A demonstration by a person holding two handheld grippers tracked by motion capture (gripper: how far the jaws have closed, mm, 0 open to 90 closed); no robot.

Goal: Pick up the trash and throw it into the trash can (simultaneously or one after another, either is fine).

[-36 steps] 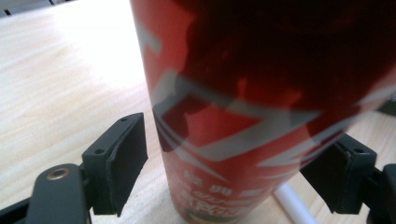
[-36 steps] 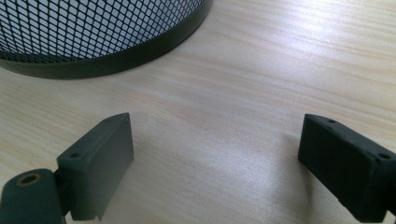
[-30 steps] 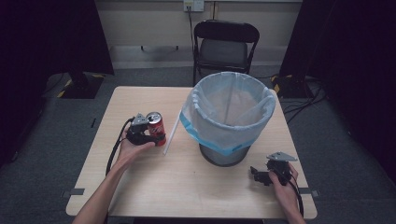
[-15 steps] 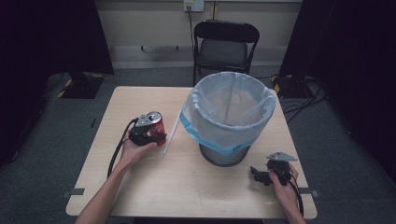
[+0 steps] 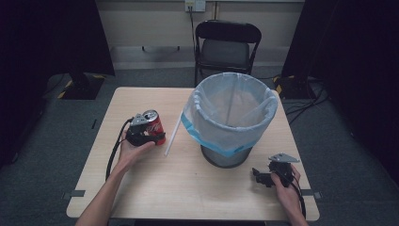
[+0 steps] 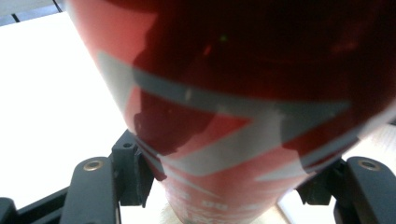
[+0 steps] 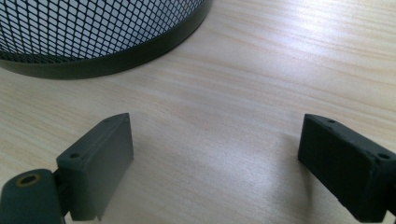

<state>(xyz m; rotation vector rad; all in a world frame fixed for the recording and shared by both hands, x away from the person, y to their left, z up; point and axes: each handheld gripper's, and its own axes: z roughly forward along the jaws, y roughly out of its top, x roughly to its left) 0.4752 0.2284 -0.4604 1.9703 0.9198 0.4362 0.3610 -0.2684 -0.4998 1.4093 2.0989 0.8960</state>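
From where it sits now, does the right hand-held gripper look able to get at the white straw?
Probably not directly: the lined mesh bin stands between the right hand-held gripper and the white straw; it would have to swing around the bin's near side.

On the desk [image 5: 188, 188] in front of me, the bin [image 5: 230, 117] stood right of centre, toward the far edge, with a chair [image 5: 227, 44] behind the desk beyond it. A straw [image 5: 172, 136] lay just left of the bin's foot, running front to back. Left of the straw, my left gripper [image 5: 149, 136] had closed around a can [image 5: 153, 126], which sat tilted between its jaws over the desk. My right gripper [image 5: 261, 177] rested near the front right corner, just before the bin's base, jaws spread over bare desk.
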